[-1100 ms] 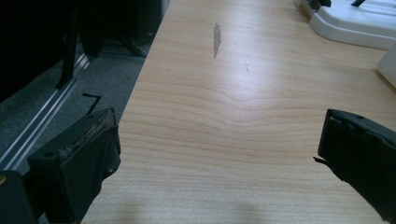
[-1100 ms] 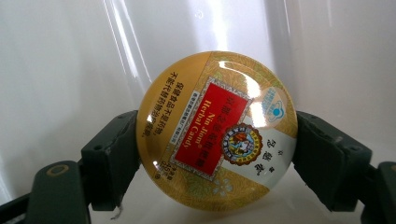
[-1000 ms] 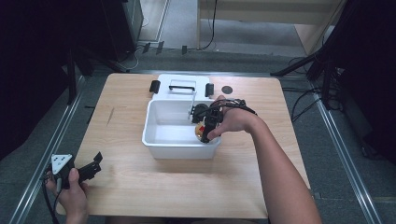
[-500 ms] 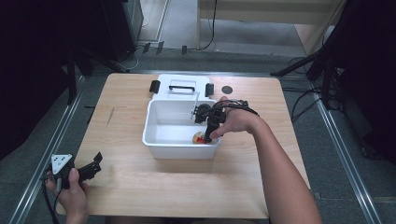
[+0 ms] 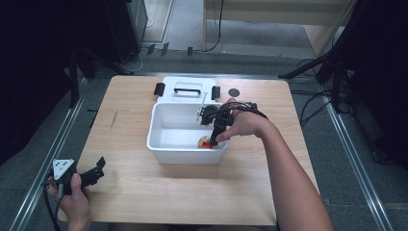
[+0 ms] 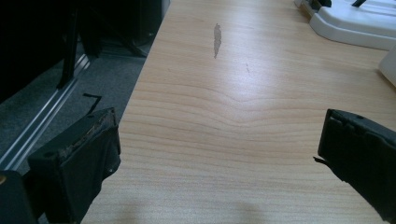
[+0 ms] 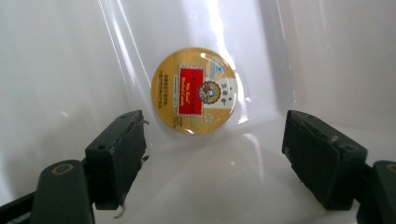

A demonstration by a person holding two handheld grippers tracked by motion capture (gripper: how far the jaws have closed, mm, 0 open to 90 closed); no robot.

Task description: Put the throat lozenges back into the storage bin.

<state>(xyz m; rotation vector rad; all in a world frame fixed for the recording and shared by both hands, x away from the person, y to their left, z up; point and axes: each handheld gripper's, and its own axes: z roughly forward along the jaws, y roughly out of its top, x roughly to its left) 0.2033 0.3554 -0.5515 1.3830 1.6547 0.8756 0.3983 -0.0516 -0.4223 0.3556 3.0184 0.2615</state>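
A person at a wooden table (image 5: 144, 192) holds a gripper in each hand. The right gripper (image 5: 212, 139) reaches down into a white plastic tub (image 5: 168, 153) near the middle of the table, at the tub's near right corner. In the right gripper view, its two black jaws stand apart with nothing between them, having just been opening slightly; a round gold tin (image 7: 195, 91) with a red label lies flat on the tub's white floor just beyond the jaw tips, touching neither pad. In the high view the tin (image 5: 205, 143) shows as a small gold and red disc directly under the gripper. The left gripper (image 5: 96, 171) rests at the near left corner of the table, well apart from the tub; the left gripper view shows its jaws wide apart over bare wood, holding nothing. Behind the tub lies a white lid (image 5: 187, 89) with a black handle and black clips, and beside it a small dark round mark (image 5: 234, 92) on the wood.
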